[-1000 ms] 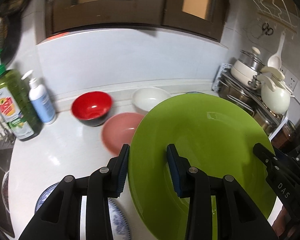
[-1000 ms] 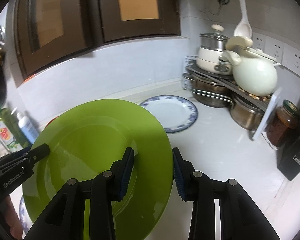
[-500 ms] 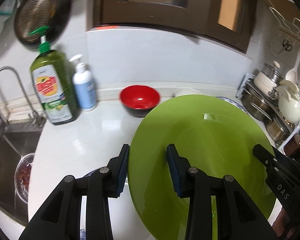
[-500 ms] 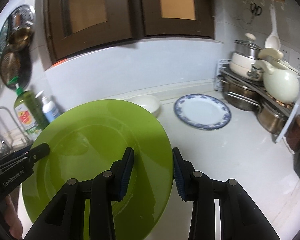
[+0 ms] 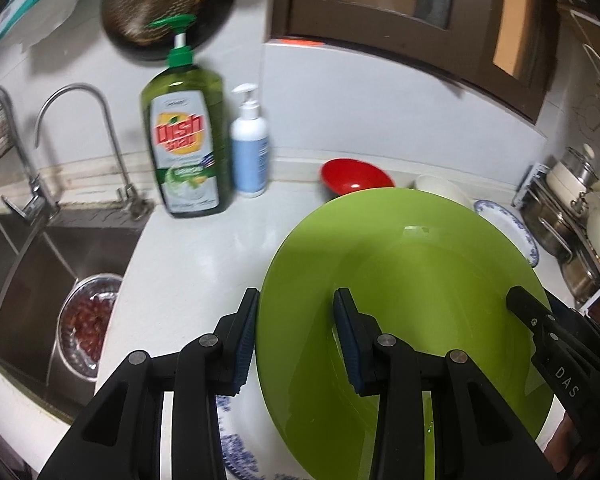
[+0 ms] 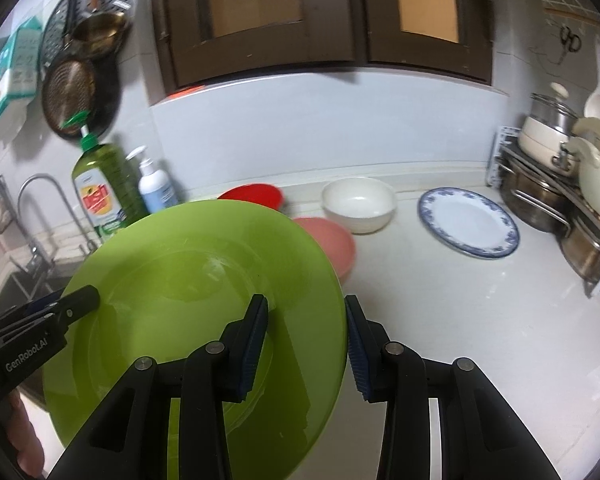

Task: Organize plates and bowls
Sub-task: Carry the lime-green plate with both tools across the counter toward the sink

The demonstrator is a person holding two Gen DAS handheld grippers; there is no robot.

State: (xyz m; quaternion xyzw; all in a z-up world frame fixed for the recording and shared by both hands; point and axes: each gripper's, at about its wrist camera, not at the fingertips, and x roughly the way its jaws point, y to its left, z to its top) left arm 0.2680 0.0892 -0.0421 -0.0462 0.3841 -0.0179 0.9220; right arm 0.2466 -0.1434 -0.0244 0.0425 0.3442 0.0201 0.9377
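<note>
The task looks barely begun: the green plate [image 6: 188,300] is carried above the worktop [image 6: 440,320], its left rim clamped in the left gripper [image 5: 296,340], its right rim in the right gripper [image 6: 306,344]. It is large, glossy, shallow and empty. Unsorted, I judge, are the red bowl [image 5: 356,176], pink bowl [image 6: 336,240], white bowl [image 6: 358,204] and, far right, the blue-rimmed plate [image 6: 470,222]; another patterned plate [image 5: 236,452] lies under the green one
</note>
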